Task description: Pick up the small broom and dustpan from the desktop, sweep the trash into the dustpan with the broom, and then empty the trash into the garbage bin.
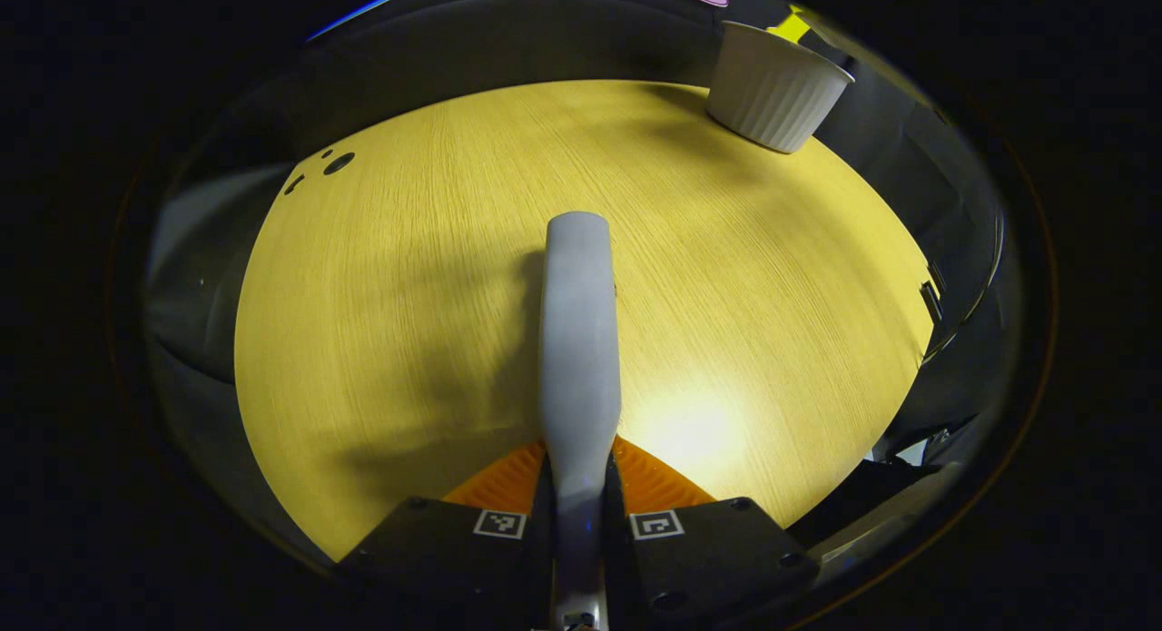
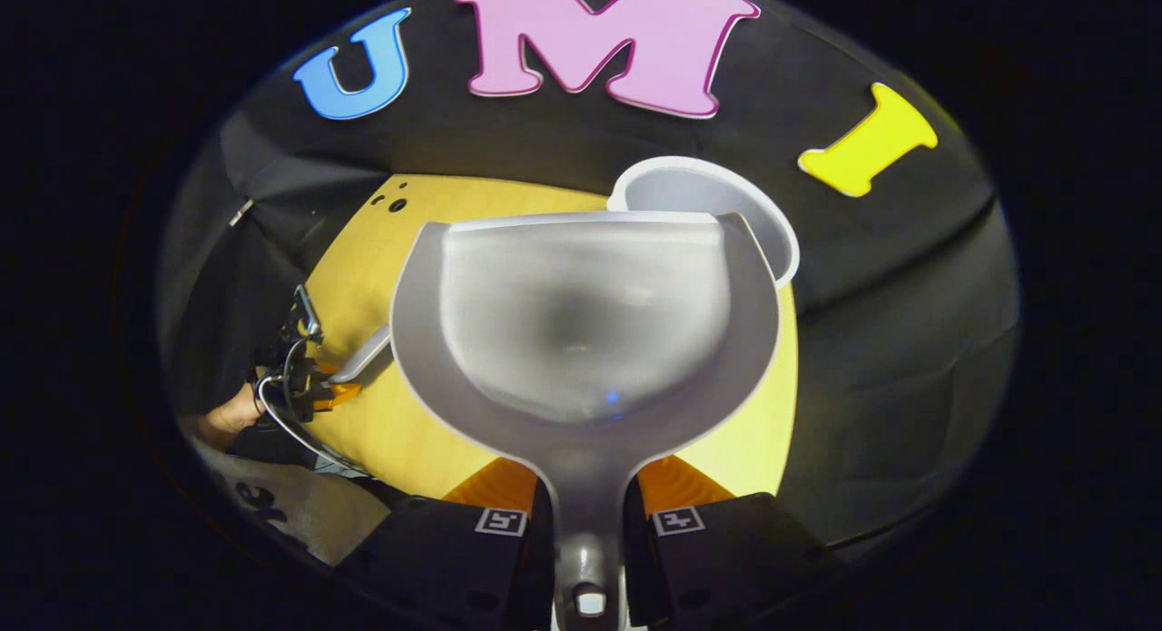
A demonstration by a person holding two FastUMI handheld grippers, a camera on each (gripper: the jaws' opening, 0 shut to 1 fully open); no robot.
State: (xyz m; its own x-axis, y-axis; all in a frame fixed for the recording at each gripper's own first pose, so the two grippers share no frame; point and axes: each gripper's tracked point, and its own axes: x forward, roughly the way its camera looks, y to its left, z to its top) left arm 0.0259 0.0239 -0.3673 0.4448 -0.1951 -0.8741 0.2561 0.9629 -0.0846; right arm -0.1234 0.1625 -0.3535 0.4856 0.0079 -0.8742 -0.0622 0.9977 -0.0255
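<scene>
Your left gripper (image 1: 578, 486) jaws squeeze the broom (image 1: 577, 340) handle, which points up the middle of the frame over the desk (image 1: 381, 322). Your right gripper (image 2: 585, 513) jaws squeeze the dustpan (image 2: 581, 313) handle; its scoop sits mid-frame, with the bin (image 2: 717, 200) just behind, upper right.

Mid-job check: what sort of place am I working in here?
Likely a staged recording booth, not a real home: a light wood-grain desktop walled by black cloth, bare but for a white ribbed bin. Both grippers hold grey cleaning tools, the dustpan and the broom.
</scene>
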